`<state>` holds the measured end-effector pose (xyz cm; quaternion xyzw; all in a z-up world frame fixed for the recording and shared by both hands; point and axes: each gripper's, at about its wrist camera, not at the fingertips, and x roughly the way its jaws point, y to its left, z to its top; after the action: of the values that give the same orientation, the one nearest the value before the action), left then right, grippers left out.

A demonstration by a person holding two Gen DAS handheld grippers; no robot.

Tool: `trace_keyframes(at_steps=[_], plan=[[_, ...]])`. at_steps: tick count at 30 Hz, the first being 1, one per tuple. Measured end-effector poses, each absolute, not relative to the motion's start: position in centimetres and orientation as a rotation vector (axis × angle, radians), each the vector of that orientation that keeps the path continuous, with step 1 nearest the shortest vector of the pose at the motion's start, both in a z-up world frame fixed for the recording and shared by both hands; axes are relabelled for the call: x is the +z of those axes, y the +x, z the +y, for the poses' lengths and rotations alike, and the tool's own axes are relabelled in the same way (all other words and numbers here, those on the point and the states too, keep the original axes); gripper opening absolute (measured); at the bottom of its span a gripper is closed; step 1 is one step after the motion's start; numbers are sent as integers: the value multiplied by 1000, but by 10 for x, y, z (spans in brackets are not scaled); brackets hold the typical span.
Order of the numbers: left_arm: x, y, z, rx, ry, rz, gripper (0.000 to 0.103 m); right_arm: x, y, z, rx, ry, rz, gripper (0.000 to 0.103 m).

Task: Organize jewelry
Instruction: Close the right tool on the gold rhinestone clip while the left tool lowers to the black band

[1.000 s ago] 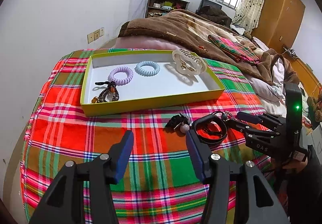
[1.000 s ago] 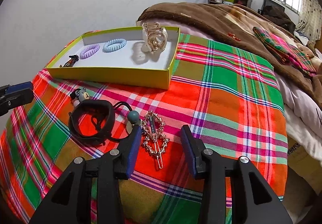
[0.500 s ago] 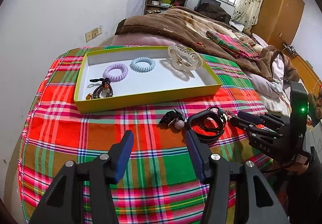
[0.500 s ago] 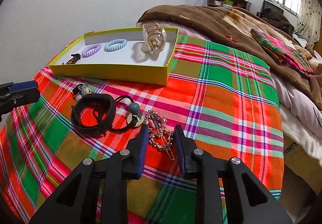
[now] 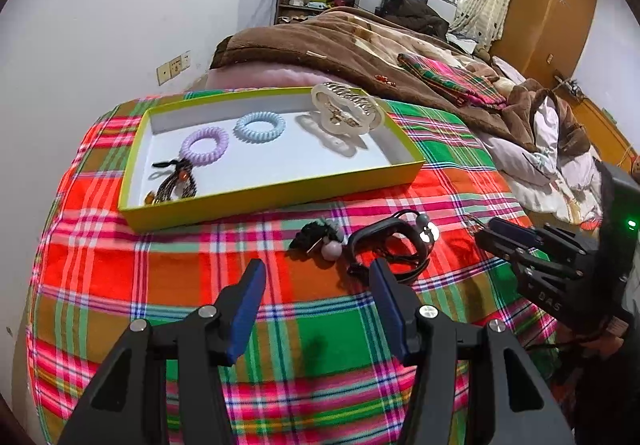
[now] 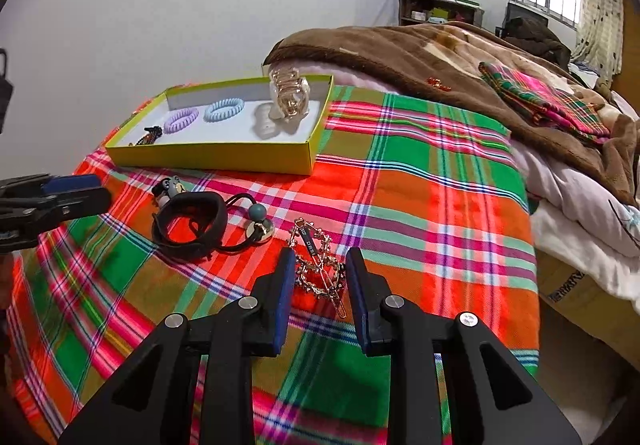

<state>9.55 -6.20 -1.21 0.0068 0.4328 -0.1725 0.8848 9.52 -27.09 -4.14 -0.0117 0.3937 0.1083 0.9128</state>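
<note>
A yellow tray (image 5: 280, 191) (image 6: 224, 157) on the plaid cloth holds a purple coil tie (image 5: 205, 140), a blue coil tie (image 5: 259, 127), a beaded bracelet (image 5: 176, 181) and a clear claw clip (image 5: 347, 113). On the cloth lie a black band (image 6: 191, 219) (image 5: 384, 245), a bear hair tie (image 6: 170, 187), a ball hair tie (image 6: 256, 214) and a gold rhinestone hair clip (image 6: 318, 263). My right gripper (image 6: 318, 277) is closed on the hair clip, its pads pressing its sides. My left gripper (image 5: 316, 285) is open and empty above the cloth.
A brown blanket (image 6: 420, 57) and folded plaid cloth (image 6: 544, 101) lie on the bed behind. The cloth's right edge drops to white bedding (image 6: 580, 213). A wall runs along the left.
My right gripper's fingers have closed in around the hair clip. My left gripper has pulled back slightly and stayed open.
</note>
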Motion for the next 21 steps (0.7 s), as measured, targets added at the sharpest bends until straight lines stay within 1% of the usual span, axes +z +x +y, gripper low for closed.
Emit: trace_keyframes(at_steps=[7,10,17,21], plan=[[-10,110,-96,-408,114,886,56,-35,82,-278,220,0,789,27],[-13,117,-110,-439,152,899,56,-34,78,-279,225,13,783,22],[-24,123,-123,-443,179,928,56,-35,77,-282,233,14,781,22],[-26,113,-118,-449,167,936,56,-38,77,-284,250,-3,798,22]])
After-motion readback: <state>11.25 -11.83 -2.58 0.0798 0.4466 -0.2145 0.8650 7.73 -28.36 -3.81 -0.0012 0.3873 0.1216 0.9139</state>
